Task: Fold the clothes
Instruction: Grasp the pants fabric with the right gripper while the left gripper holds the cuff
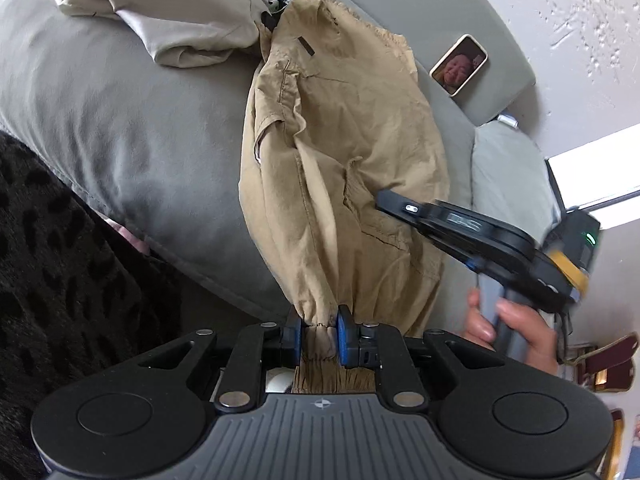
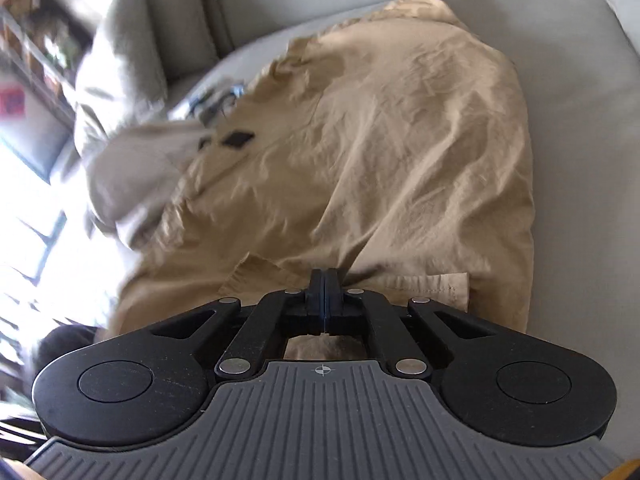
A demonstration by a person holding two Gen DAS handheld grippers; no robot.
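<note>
Tan trousers lie lengthwise on a grey sofa cushion. My left gripper is shut on their gathered elastic cuff, which bunches between the blue pads. In the left wrist view my right gripper, held by a hand, comes in from the right over the middle of the trousers. In the right wrist view my right gripper has its fingers pressed together at a hemmed edge of the tan trousers. Creases run out from the tip, and the pinched cloth itself is hidden.
A cream garment lies crumpled at the far end of the cushion, touching the trousers' top. A phone leans on the sofa back. A black spotted blanket is at the left, and a grey pillow sits at the right.
</note>
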